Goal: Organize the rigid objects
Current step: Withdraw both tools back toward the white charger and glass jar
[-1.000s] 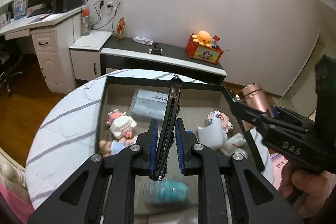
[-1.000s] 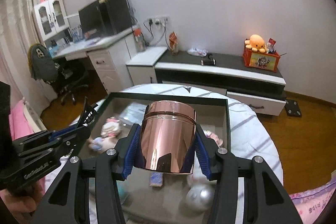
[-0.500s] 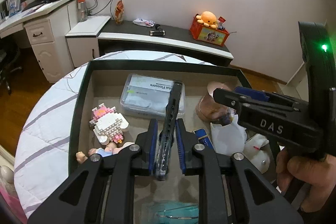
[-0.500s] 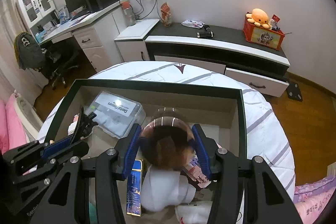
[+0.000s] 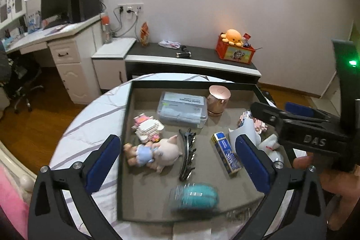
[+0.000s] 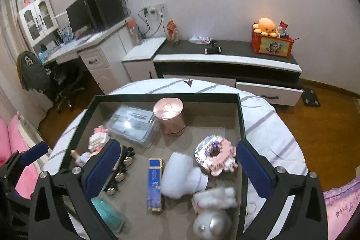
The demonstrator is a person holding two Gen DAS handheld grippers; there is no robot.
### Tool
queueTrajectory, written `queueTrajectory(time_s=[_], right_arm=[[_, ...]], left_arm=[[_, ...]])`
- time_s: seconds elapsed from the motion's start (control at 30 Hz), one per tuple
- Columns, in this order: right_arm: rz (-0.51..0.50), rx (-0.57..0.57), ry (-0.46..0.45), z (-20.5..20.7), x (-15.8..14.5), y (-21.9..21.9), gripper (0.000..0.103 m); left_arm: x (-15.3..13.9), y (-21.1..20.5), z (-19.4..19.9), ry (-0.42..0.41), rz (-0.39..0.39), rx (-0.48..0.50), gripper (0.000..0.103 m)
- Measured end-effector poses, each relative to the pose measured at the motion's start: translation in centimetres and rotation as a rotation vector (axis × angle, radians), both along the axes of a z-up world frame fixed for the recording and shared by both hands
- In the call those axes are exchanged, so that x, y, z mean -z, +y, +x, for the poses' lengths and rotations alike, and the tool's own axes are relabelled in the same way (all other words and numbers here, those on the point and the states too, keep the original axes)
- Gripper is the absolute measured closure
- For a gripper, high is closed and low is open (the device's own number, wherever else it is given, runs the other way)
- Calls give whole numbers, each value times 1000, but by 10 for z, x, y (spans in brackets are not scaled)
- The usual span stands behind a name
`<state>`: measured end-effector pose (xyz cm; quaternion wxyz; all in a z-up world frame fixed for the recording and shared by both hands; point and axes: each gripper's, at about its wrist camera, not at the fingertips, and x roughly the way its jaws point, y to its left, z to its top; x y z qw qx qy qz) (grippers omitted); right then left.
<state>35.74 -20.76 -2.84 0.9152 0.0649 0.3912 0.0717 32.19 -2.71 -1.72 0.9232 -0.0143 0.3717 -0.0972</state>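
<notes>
The shiny pink-gold metal can (image 6: 169,119) stands in the big dark tray (image 6: 166,97), touching the clear plastic box (image 6: 132,125). The black hair clip (image 5: 187,154) lies near the box too. The left gripper (image 5: 177,161) and right gripper (image 6: 175,169) have just opened wide and hold nothing. More things may need sorting.

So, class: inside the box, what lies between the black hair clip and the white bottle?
A blue lighter lies flat between the hair clip and the white bottle, clearest in the right wrist view.
</notes>
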Motion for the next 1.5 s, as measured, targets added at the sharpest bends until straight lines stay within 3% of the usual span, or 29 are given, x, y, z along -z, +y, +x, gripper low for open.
queueTrajectory(time_s=[0.33,0.7,0.87,1.5], right_arm=[[47,38,-100,-90,-28,4,0],[6,112,-158,-184,-24,2,0],[-8,114,-192,-215,-26,8,0],[-16,84,-210,-248,-29,17,0]], left_arm=[[-24,24,-59,-48,-7,-40,0],[-30,46,-125,-78,-38,-104,0],[-26,47,-155,-93,-15,-119,0],[-13,41,-184,-67,-4,-110,0]])
